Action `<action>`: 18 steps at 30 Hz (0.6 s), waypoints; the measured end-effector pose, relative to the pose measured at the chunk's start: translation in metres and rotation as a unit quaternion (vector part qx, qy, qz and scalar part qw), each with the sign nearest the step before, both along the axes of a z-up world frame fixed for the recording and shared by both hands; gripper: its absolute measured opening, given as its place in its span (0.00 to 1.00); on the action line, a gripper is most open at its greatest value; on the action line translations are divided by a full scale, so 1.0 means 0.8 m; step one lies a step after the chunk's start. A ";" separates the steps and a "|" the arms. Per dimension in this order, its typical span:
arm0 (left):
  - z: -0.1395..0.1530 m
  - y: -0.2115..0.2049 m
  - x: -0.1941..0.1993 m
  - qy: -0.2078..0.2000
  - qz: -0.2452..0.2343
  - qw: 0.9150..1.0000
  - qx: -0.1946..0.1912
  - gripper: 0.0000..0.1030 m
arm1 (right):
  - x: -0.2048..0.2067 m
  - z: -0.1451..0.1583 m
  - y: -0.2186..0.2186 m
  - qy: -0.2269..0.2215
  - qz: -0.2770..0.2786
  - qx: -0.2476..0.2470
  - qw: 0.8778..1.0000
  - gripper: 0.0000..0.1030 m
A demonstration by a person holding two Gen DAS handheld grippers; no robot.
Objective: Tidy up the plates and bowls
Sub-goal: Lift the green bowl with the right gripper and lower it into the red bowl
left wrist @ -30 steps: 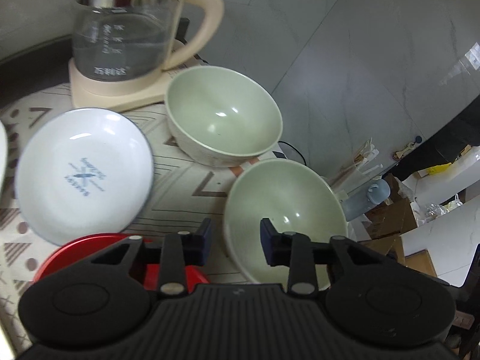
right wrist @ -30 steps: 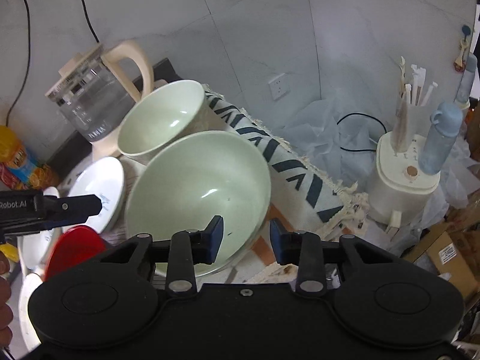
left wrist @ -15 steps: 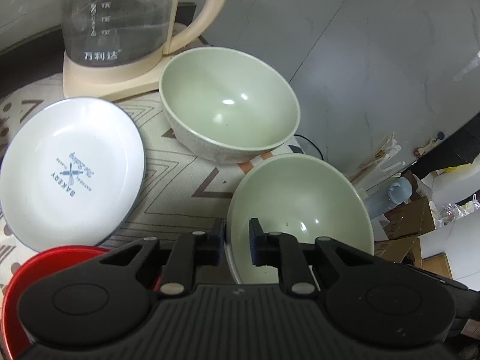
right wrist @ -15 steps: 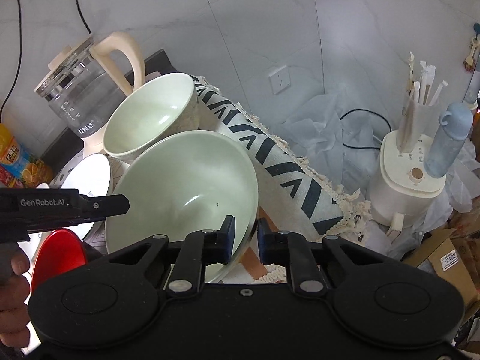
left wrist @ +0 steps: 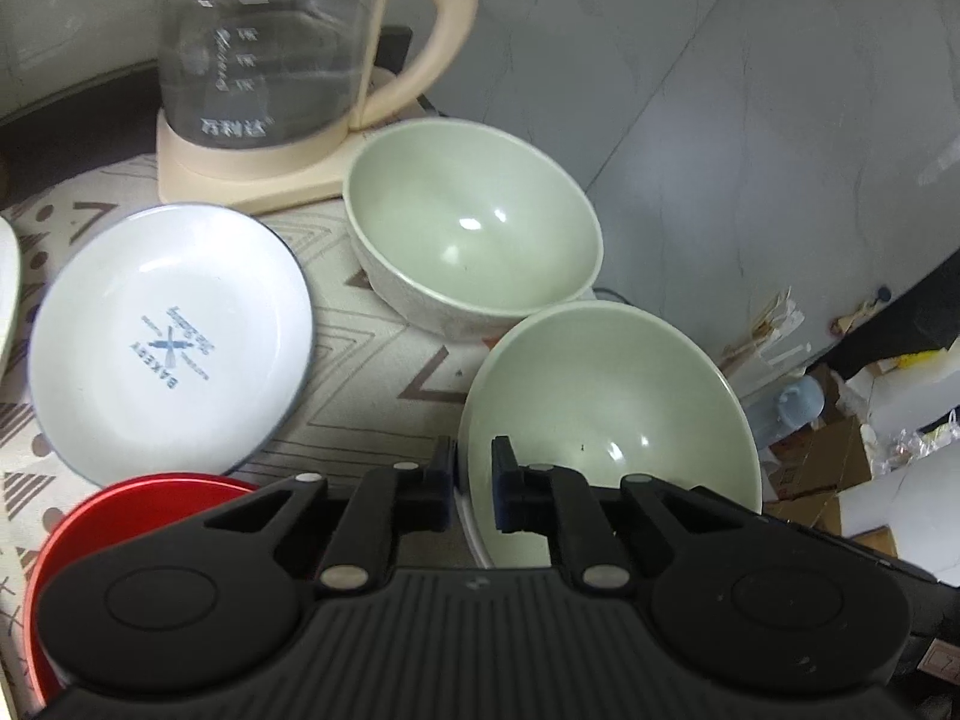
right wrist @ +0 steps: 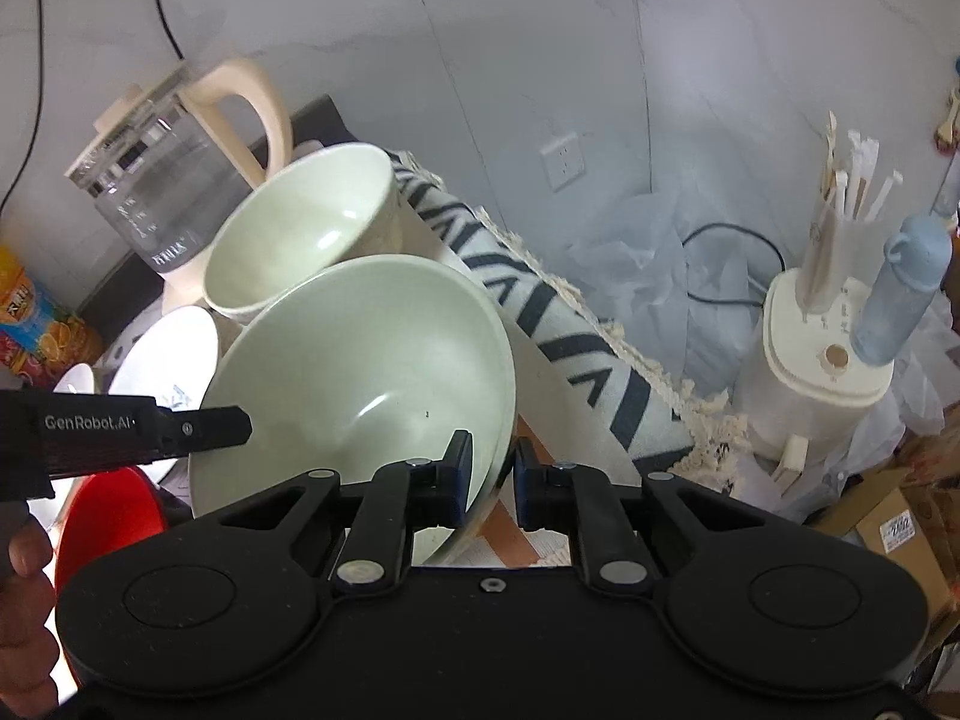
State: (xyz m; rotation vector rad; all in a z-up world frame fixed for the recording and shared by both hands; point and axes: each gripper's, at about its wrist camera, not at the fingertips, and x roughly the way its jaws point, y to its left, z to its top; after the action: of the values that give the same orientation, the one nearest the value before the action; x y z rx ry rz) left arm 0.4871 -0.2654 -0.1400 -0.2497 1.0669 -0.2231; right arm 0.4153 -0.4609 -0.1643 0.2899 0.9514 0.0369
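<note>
Left gripper (left wrist: 474,483) and right gripper (right wrist: 493,480) both clamped on rim of wide pale-green glazed bowl (left wrist: 606,420), opposite sides; jaws just been closing, rim between them. Bowl tilted near table edge, just beside second deeper pale-green bowl (left wrist: 474,246). Nothing stacked yet: white enamel plate with blue print (left wrist: 171,339) and red round plate (left wrist: 144,498) separate on patterned cloth (left wrist: 372,360). Likely next: nesting held bowl. Most sorting remaining.
</note>
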 end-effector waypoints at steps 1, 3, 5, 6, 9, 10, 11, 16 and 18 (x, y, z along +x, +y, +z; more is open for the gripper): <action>0.005 0.004 -0.002 -0.004 0.004 1.000 -0.002 0.09 | 0.000 0.004 0.001 -0.003 0.000 0.001 1.000 0.14; 0.017 0.009 -0.006 -0.016 0.010 1.000 -0.005 0.09 | -0.002 0.012 0.004 -0.009 0.001 0.005 1.000 0.14; 0.028 0.015 -0.010 -0.027 0.013 1.000 -0.008 0.08 | -0.004 0.021 0.009 -0.020 0.005 0.005 1.000 0.14; 0.033 0.018 -0.012 -0.031 0.014 0.999 -0.011 0.07 | -0.005 0.026 0.011 -0.025 0.006 0.005 1.000 0.14; 0.046 0.029 -0.017 -0.042 0.017 0.999 -0.021 0.04 | -0.009 0.039 0.014 -0.035 0.007 0.010 0.999 0.14; 0.049 0.032 -0.020 -0.045 0.018 0.999 -0.023 0.04 | -0.011 0.043 0.015 -0.039 0.008 0.010 0.999 0.14; 0.053 0.035 -0.023 -0.049 0.019 0.998 -0.024 0.04 | -0.013 0.048 0.017 -0.043 0.009 0.011 0.999 0.14; 0.069 0.054 -0.038 -0.062 0.026 0.997 -0.029 0.04 | -0.017 0.068 0.031 -0.059 0.012 0.012 0.998 0.14; 0.076 0.063 -0.044 -0.068 0.032 0.997 -0.032 0.04 | -0.019 0.075 0.037 -0.064 0.012 0.014 0.998 0.14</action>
State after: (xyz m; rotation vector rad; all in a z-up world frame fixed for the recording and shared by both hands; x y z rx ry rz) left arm 0.4520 -0.2153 -0.0796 -0.3213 0.9168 -0.2144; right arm 0.3998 -0.4309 -0.1047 0.2982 0.8282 0.0896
